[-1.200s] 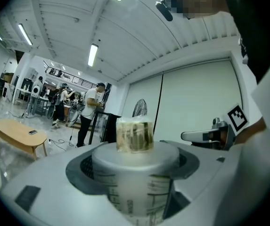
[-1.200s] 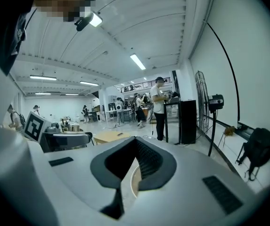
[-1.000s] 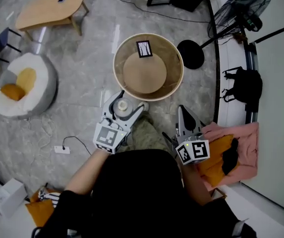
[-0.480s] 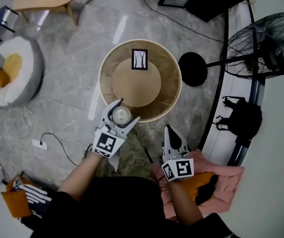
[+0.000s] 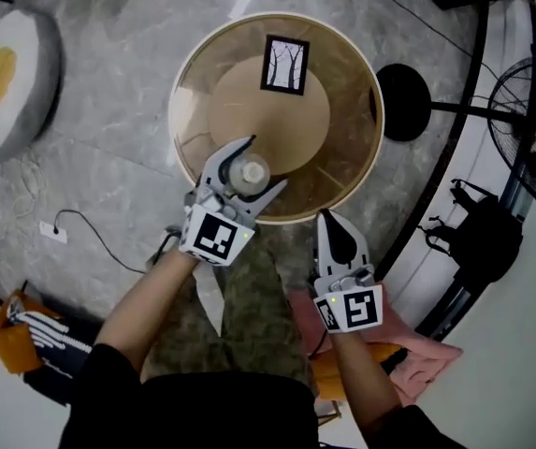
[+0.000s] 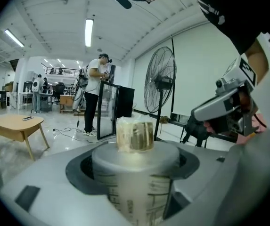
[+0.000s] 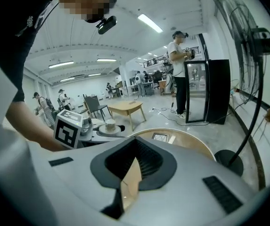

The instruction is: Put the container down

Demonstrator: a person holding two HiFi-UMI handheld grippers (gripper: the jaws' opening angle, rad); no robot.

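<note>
On my left, the left gripper (image 5: 264, 163) has its fingers pinching the container (image 6: 135, 161), a small round tub with printed measuring lines down its pale wall, a grey lid, and a clear-wrapped knob on top. From the head view I read it as held upright over the near left part of the round counter (image 5: 352, 110), above the glass ring between the rim and the wooden centre. I cannot tell whether its base touches the surface yet. I judge it light and stiff, likely thin plastic, so a firm squeeze is not needed, but the smooth wall could slide in the fingers if I loosen too early. The hold looks right to me: on the body just under the lid, leaving the base free to land flat. A small framed picture (image 5: 284, 64) stands on the far side of the counter, well apart from the landing spot. To the right, the right gripper (image 5: 330, 221) hangs just off the counter's near edge with its fingers pressed together on nothing. Farther right a standing fan (image 5: 529, 110) sits on the floor.
</note>
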